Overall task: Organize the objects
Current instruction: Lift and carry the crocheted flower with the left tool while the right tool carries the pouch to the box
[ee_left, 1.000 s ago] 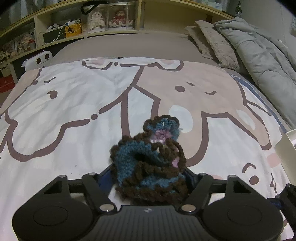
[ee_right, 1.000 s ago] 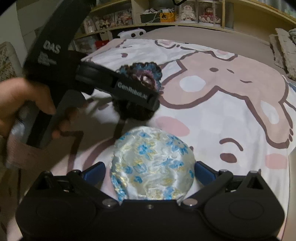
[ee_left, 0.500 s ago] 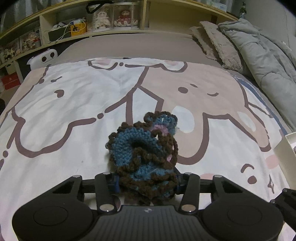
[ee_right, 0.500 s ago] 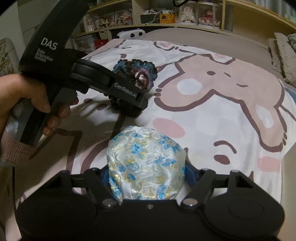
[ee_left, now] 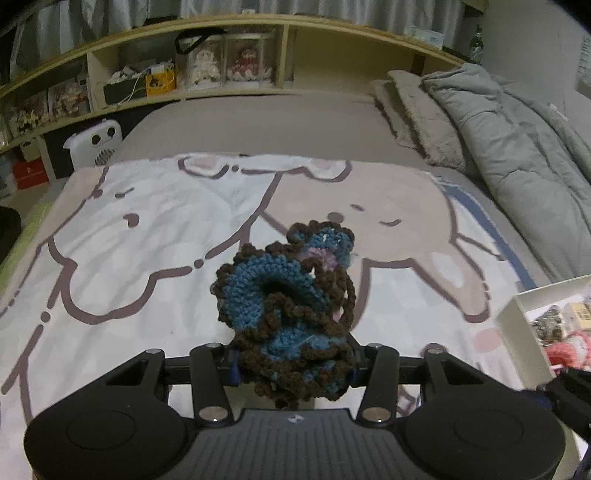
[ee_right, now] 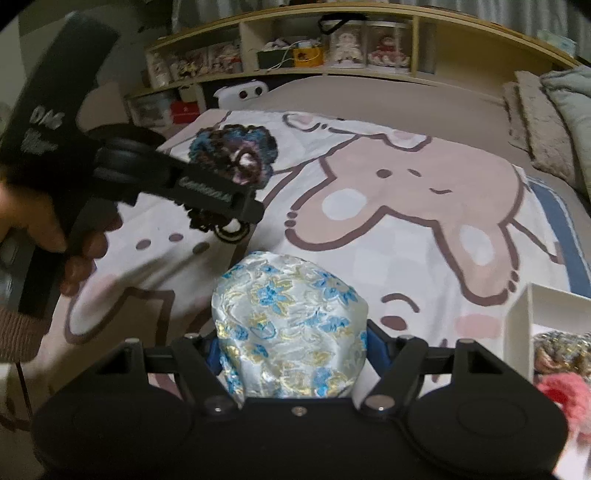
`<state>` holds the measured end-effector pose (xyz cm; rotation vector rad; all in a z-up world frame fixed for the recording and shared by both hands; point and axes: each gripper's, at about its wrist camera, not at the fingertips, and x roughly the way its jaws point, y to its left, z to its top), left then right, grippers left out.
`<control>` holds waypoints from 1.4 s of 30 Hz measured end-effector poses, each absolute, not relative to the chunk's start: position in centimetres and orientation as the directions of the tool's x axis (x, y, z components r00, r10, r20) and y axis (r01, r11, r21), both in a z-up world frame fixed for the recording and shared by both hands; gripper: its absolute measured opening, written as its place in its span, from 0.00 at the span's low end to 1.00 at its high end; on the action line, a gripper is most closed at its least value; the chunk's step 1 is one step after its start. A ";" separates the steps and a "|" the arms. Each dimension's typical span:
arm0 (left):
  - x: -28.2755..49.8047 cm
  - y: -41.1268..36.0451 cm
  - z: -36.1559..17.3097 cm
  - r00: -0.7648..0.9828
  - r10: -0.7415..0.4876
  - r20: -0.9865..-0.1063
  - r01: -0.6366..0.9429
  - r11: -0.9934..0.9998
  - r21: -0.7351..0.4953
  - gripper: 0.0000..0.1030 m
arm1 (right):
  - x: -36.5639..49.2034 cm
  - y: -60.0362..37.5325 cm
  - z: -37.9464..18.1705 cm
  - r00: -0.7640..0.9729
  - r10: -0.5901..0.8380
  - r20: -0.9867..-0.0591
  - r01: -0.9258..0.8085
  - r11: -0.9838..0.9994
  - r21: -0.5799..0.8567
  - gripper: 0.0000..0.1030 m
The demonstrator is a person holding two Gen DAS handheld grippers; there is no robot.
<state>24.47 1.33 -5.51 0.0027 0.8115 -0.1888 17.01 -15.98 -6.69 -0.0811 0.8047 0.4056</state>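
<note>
I had the bed (ee_left: 258, 122) filling both views, its cartoon-rabbit blanket (ee_left: 155, 236) spread flat across most of it. A folded grey duvet (ee_left: 517, 147) lay along the right side, and the wooden shelf (ee_left: 295, 33) ran behind the head of the bed, crowded with boxed dolls. At the lower right edge of each view sat a white box (ee_right: 521, 317) with yarn pieces inside it, a pink one among them.

My left hand-held gripper (ee_left: 293, 365) was clenched on the brown-and-blue crochet scrunchie (ee_left: 284, 306), which bunched up out of the jaws and was off the blanket. In the right wrist view I could see that same gripper from the side, blurred, with my hand (ee_right: 55, 221) around its grip and the scrunchie hanging at its tip.

My right hand-held gripper (ee_right: 291, 350) was grasping the white satin scrunchie (ee_right: 288, 325) with blue and yellow flowers; the blue pads (ee_right: 376, 343) pressed into both its sides, and it stood up between them above the blanket.
</note>
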 end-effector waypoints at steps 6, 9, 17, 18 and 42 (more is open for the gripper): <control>22.0 0.5 -3.0 0.684 -0.181 -0.707 0.185 0.980 -0.072 0.47 | 15.5 -17.4 -3.8 0.663 0.297 -0.687 -0.351 0.934 0.064 0.70; 20.7 0.0 -2.1 0.688 -0.189 -0.701 0.194 0.978 -0.073 0.47 | 14.8 -18.2 -2.5 0.682 0.282 -0.675 -0.334 0.941 0.056 0.70; 17.2 -1.7 0.1 0.686 -0.214 -0.695 0.224 0.971 -0.078 0.47 | 12.4 -20.6 0.2 0.714 0.245 -0.656 -0.299 0.954 0.032 0.70; 16.8 -1.8 0.3 0.685 -0.217 -0.696 0.228 0.971 -0.078 0.47 | 12.0 -21.0 0.6 0.718 0.240 -0.653 -0.294 0.956 0.029 0.70; 12.1 -10.9 5.7 0.713 -0.350 -0.608 0.365 0.925 -0.105 0.47 | 7.5 -31.3 5.2 0.792 0.111 -0.601 -0.151 0.988 -0.017 0.70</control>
